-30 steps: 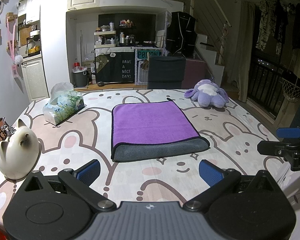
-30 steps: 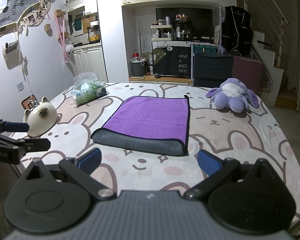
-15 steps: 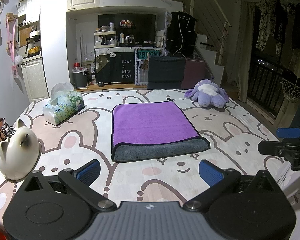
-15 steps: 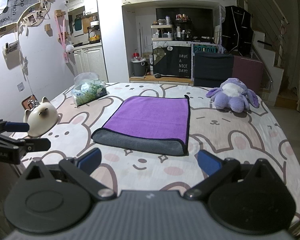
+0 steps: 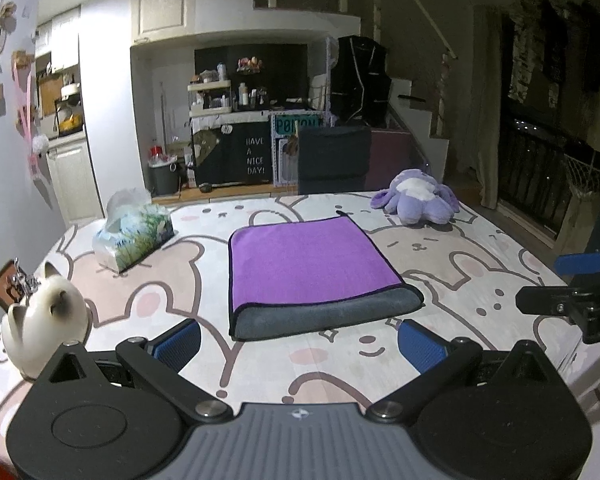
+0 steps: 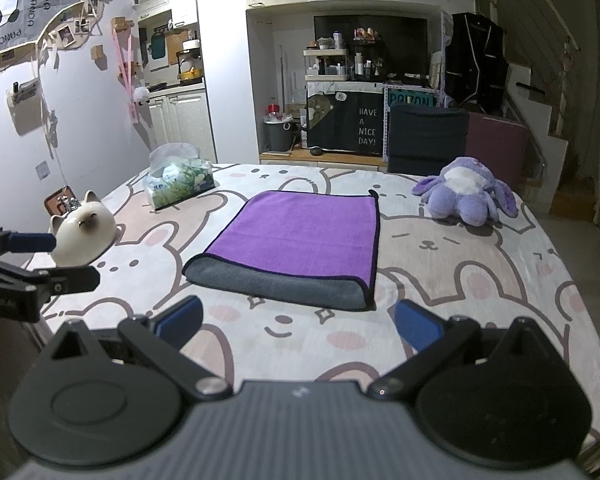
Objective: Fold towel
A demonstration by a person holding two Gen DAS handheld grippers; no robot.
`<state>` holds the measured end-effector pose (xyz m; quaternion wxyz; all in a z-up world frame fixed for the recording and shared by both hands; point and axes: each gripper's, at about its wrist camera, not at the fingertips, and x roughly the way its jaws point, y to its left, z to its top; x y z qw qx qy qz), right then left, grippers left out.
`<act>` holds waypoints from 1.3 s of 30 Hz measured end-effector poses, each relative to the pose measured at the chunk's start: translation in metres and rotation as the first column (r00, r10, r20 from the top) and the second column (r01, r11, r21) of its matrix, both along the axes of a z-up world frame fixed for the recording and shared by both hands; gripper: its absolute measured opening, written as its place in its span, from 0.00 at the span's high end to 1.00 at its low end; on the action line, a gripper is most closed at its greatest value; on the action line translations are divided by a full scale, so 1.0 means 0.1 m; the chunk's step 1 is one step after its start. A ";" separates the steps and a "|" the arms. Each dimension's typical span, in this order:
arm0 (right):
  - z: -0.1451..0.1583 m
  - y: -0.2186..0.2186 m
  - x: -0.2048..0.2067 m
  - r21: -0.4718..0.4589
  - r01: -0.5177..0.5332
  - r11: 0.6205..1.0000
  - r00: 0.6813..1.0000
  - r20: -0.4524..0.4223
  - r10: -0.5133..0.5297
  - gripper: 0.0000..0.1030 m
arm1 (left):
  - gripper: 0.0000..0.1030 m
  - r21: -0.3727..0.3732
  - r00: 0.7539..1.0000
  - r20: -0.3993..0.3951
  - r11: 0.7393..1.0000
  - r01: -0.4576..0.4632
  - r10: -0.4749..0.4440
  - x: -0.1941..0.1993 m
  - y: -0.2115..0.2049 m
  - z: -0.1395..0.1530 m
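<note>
A purple towel with a grey underside lies folded flat in the middle of the table, its grey fold edge towards me; it also shows in the right wrist view. My left gripper is open and empty, held back from the towel's near edge. My right gripper is open and empty, also short of the near edge. Each gripper shows at the side of the other's view: the right gripper and the left gripper.
The table has a bear-print cloth. A tissue box stands at the back left, a white cat figurine at the near left, a purple plush toy at the back right. A chair stands behind the table.
</note>
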<state>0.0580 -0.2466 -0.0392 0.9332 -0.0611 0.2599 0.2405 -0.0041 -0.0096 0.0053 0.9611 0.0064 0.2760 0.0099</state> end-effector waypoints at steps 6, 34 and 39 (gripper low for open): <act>0.02 0.00 0.00 -0.012 -0.005 1.000 1.000 0.006 0.005 0.00 | 0.00 0.007 1.000 0.022 1.000 0.008 -0.008 0.00 -0.04 0.05; 0.46 -0.07 0.61 -0.118 -0.047 0.992 0.986 0.154 0.065 0.00 | 0.00 0.066 0.993 0.013 0.991 0.113 -0.114 0.76 0.41 0.34; 0.43 -0.06 0.79 -0.127 -0.080 0.989 0.980 0.172 0.101 0.00 | 0.00 0.053 0.990 0.030 0.989 0.137 -0.138 0.96 0.59 0.32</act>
